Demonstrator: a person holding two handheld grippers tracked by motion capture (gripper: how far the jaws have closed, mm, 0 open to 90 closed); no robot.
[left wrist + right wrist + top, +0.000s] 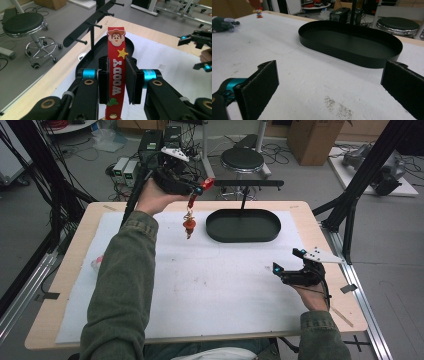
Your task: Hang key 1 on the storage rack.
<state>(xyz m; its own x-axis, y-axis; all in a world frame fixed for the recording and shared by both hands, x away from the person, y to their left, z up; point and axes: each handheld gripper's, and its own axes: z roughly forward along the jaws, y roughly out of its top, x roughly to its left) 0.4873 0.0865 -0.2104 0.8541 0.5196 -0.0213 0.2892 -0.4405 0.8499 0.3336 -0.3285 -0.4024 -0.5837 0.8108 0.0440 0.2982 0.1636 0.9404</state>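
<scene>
My left gripper [117, 81] is clamped on the red keychain strap [117, 72], held up just short of the peg rack [90, 21]. Pickup done; hanging left. Right gripper [295, 267] idle, jaws apart.

Left gripper [197, 187] is raised at the far left of the high view, forearm in a green sleeve [122, 285] stretched forward, hand wrapped under the gripper body. Its jaws point right and slightly away, clamped on a red strap [115, 75] (the pads [103, 80] press both flat faces, strap end sticking out past the fingertips, the rest dangling below them).

Right gripper [287, 265] sits low at the near right, hand [312, 292] behind it, wrist bent inward so the jaws point left and away. In the right gripper view its pads [259, 87] stand wide apart, nothing between them.
</scene>
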